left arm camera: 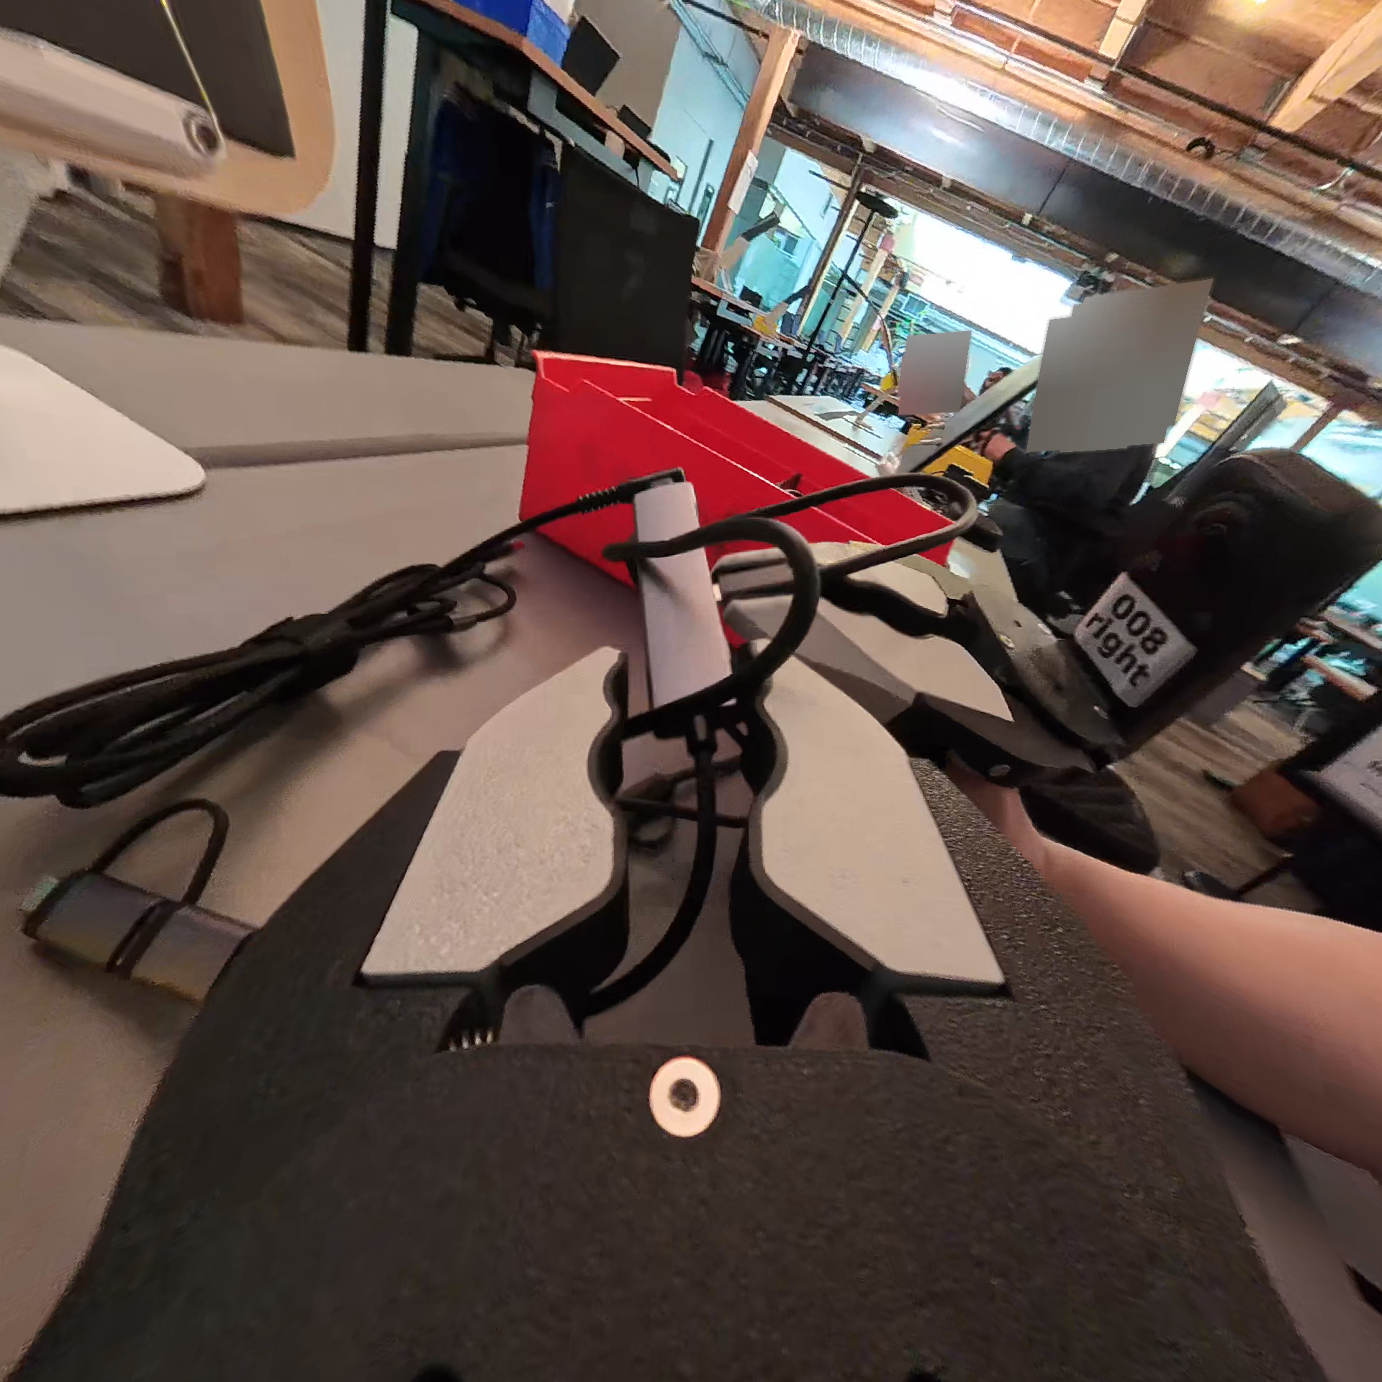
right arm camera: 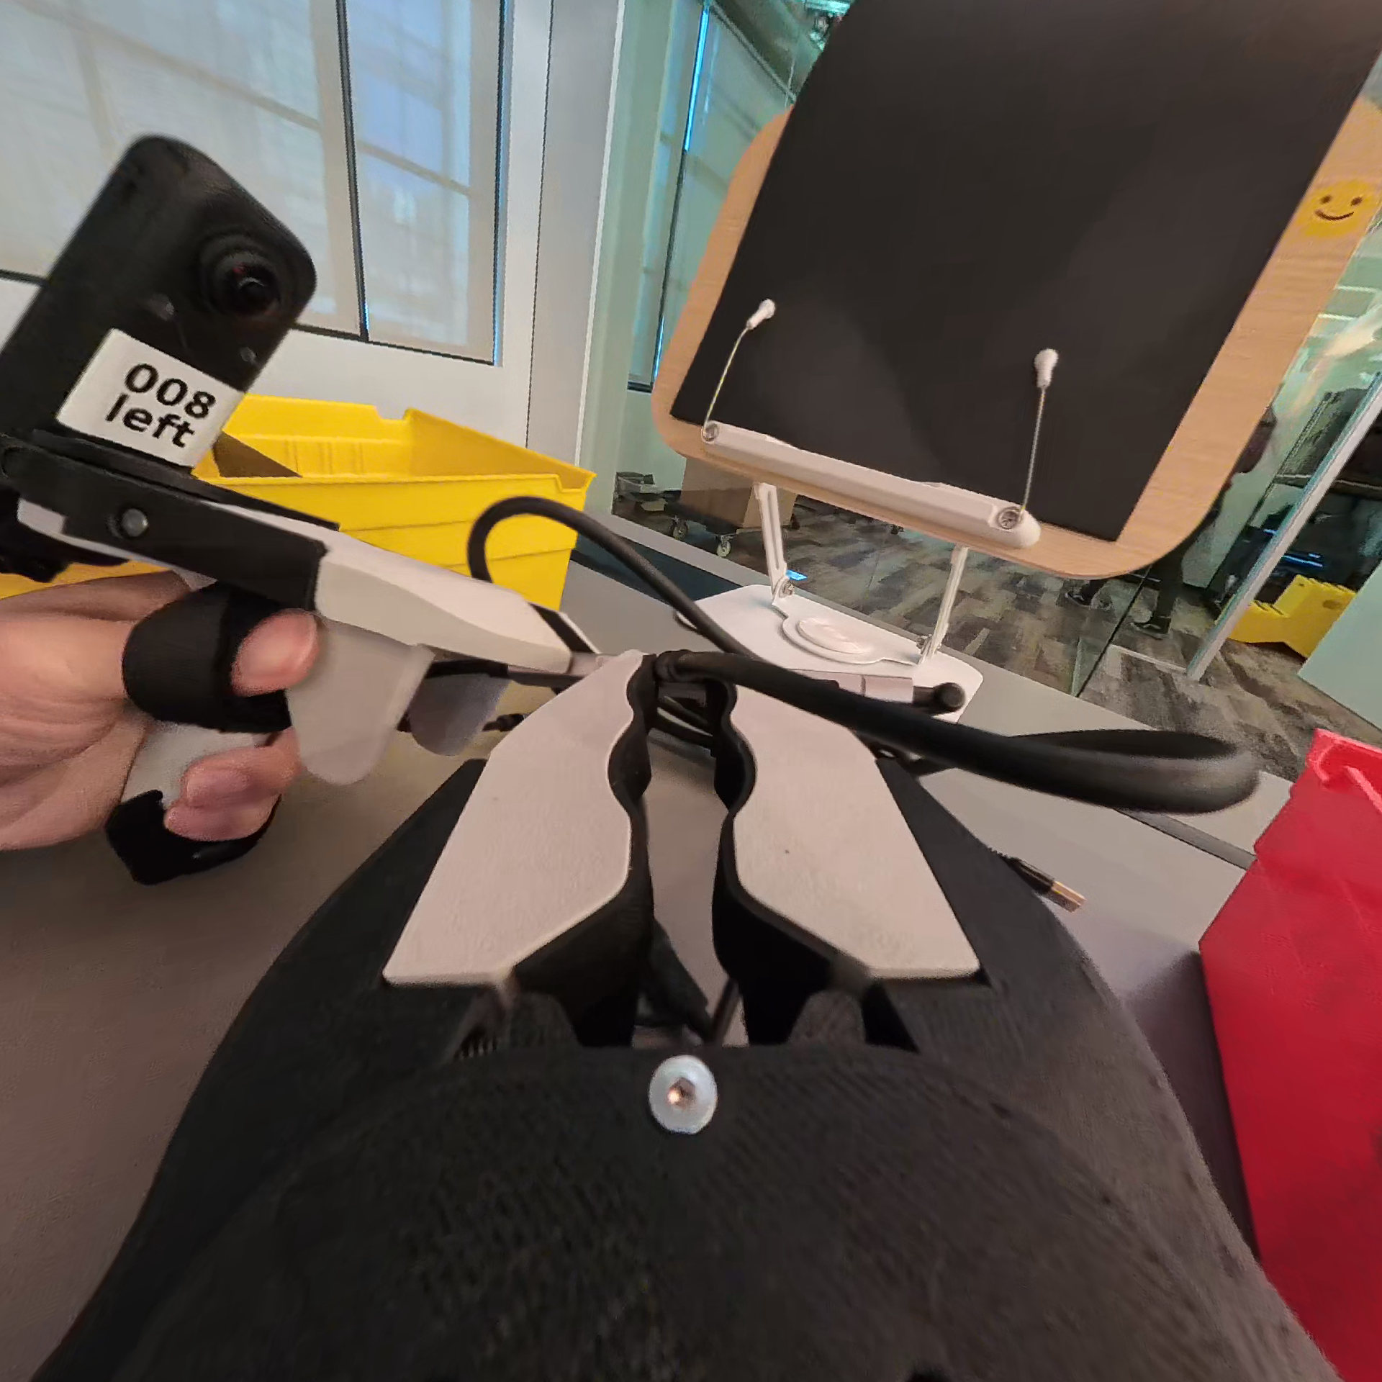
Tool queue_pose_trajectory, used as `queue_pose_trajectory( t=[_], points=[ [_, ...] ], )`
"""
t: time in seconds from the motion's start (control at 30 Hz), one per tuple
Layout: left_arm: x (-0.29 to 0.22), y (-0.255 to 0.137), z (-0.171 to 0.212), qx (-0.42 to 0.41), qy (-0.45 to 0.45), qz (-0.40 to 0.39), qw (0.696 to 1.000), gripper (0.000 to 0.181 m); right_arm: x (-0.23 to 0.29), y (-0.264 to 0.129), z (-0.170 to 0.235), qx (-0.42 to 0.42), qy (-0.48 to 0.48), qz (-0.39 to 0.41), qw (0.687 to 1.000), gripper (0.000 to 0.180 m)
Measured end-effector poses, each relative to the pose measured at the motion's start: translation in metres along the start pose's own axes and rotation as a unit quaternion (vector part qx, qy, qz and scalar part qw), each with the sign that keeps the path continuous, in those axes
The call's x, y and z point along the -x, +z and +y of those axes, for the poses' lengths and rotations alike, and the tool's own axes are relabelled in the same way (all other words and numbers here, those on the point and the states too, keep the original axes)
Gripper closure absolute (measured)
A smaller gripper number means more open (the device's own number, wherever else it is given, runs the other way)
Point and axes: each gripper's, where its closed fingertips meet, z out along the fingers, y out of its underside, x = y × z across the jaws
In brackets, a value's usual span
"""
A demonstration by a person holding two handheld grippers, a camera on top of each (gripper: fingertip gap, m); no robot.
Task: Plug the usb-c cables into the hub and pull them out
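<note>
My left gripper (left arm camera: pixel 686 677) is shut on a long light-grey hub (left arm camera: pixel 668 576) and holds it above the table, pointing away. A black cable plug (left arm camera: pixel 621 495) sits in the hub's far end. My right gripper (right arm camera: pixel 682 677) is shut on a black usb-c cable (right arm camera: pixel 972 736) at its plug end, right against the hub's side. The hub (right arm camera: pixel 871 683) shows edge-on behind the right fingers. In the left wrist view the right gripper (left arm camera: pixel 729 594) comes in from the right. In the right wrist view the left gripper (right arm camera: pixel 591 662) comes in from the left.
A bundle of black cables (left arm camera: pixel 187 703) and a small grey adapter (left arm camera: pixel 142 942) lie on the grey table at the left. A red bin (left arm camera: pixel 673 464) stands behind the hub. A yellow bin (right arm camera: pixel 419 501), a framed black panel on a white stand (right arm camera: pixel 1009 299) and a loose USB plug (right arm camera: pixel 1062 894) are nearby. The grippers are tip to tip, or close to it.
</note>
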Motion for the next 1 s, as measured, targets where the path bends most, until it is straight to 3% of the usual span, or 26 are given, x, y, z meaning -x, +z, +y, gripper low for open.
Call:
queue_pose_trajectory(
  t=[0.23, 0.47, 0.63, 1.0],
  points=[
    [0.005, 0.006, 0.005, 0.006, -0.026, -0.01, 1.0, 0.134, 0.004, 0.002, -0.004, -0.017, -0.013, -0.014, 1.0, 0.167],
    [0.001, 0.011, 0.002, -0.012, -0.063, 0.023, 0.998, 0.139, -0.001, 0.003, -0.002, -0.022, 0.03, -0.018, 0.999, 0.167],
    [0.006, 0.011, 0.006, 0.024, 0.01, -0.016, 1.0, 0.149, 0.001, 0.005, 0.009, 0.007, 0.058, -0.046, 0.997, 0.166],
    [0.01, 0.007, 0.014, 0.065, 0.087, -0.044, 0.993, 0.151, 0.006, 0.003, 0.017, 0.058, 0.089, -0.086, 0.991, 0.165]
  ],
)
